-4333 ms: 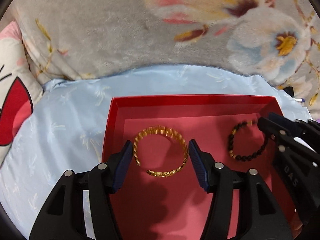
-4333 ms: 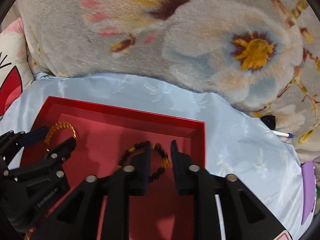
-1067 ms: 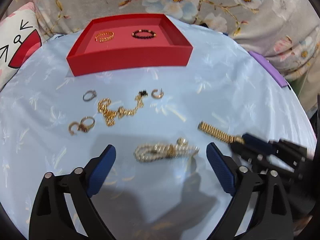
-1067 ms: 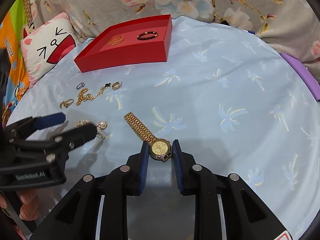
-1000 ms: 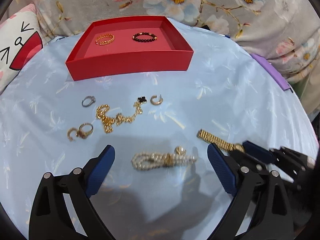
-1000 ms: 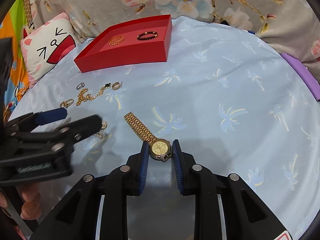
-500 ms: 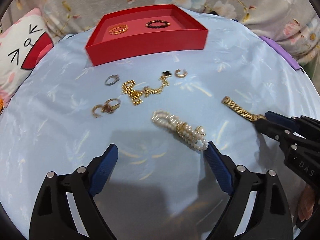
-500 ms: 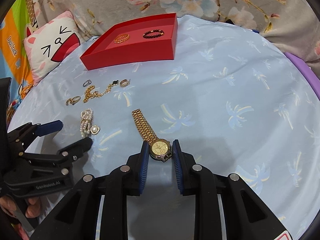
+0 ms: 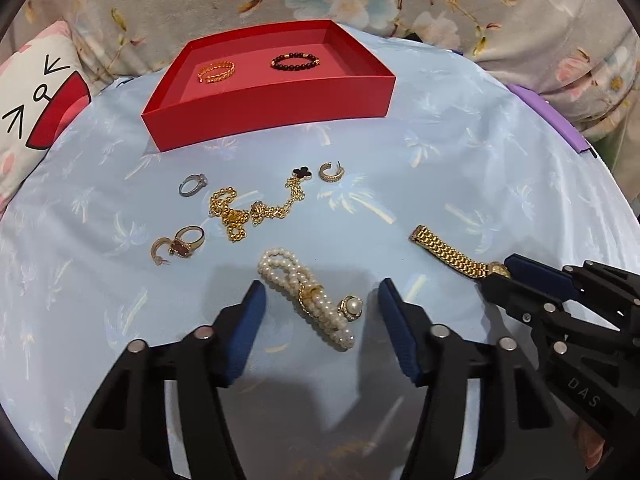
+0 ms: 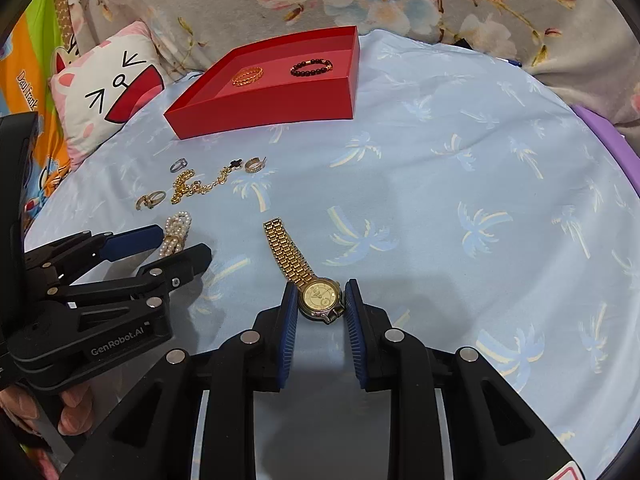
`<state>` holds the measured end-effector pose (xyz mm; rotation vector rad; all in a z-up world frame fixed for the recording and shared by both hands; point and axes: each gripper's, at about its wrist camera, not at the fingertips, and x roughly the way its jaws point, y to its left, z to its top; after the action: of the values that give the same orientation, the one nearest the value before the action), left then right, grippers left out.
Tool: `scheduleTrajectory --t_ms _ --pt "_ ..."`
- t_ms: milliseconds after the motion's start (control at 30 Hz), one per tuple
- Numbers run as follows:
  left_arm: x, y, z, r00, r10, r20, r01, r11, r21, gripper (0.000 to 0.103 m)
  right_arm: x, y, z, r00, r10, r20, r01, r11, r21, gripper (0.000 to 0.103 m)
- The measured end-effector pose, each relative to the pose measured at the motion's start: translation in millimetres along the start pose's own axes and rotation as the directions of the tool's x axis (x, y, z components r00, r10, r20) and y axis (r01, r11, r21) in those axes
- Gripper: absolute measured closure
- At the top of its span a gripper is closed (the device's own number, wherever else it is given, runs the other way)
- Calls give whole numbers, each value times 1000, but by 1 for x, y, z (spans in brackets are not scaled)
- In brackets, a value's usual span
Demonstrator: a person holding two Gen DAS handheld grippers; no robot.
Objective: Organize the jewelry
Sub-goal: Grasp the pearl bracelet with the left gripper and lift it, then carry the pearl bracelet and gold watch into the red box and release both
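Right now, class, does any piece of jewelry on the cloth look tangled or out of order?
Yes. The gold chain lies bunched and kinked near the rings instead of stretched out, and the pearl bracelet is doubled over in a heap. The watch lies flat.

Even, fairly bright indoor light falls from above, so the grippers cast soft grey shadows on the pale blue cloth [image 9: 460, 168] just ahead of them. Both fisheye views bend strongly toward dark rounded corners. Focus is crisp mid-frame, with slight blur on the nearest gripper arms.
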<state>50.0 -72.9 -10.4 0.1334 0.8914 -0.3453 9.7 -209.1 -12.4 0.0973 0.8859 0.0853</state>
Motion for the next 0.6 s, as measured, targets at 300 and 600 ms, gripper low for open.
scheduleTrajectory --t_ms 300,600 --pt "-9 8 -4 997 -79 -10 79 997 10 85 -2 -3 1 1000 25 0 -25 1000 17 80" --pt "-36 28 -1 991 -133 34 133 991 -2 92 -34 1 11 995 60 79 -62 998 23 80"
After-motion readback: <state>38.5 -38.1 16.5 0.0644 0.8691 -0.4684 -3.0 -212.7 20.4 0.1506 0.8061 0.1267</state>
